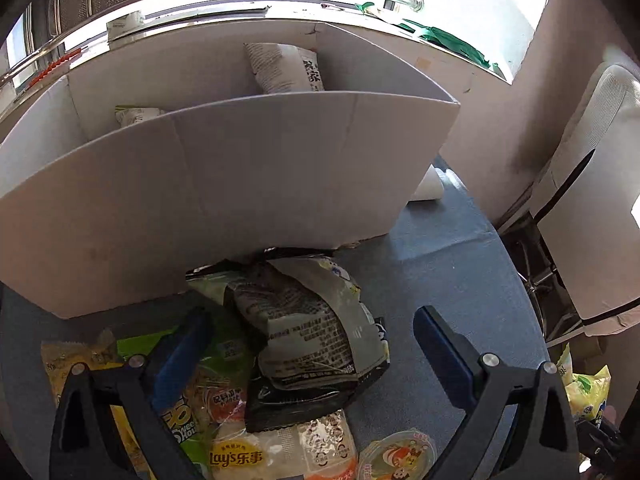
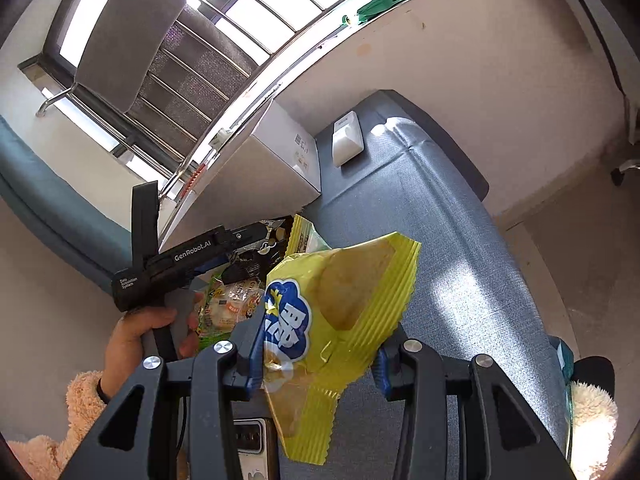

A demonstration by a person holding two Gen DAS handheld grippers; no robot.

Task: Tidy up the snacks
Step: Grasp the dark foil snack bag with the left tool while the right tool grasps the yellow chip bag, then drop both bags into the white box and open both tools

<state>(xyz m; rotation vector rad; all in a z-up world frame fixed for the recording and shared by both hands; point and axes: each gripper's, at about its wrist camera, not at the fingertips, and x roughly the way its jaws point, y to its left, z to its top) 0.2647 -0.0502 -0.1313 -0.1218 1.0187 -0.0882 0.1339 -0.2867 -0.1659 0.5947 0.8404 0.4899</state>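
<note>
Clearly legible: Lay's bag [image 1: 240, 456] (Chinese script beside), GenRobot.AI on left gripper [image 2: 192, 250].

Office, swivel chair [image 2: 132, 40], barred window [image 2: 256, 12]

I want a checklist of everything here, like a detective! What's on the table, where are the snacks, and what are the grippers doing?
Surface: blue cloth table, partly sunlit.
Job's things: white box with two packets inside; snack pile in front of it, grey bag on top, Lay's bag at the near edge; yellow bag lifted off the table.
Clutter: small white carton past the box.
Grippers: left gripper open over the pile; right gripper shut on the yellow bag.
Cables: nothing seen.
Surroundings: barred window, grey chair, beige wall.
</note>
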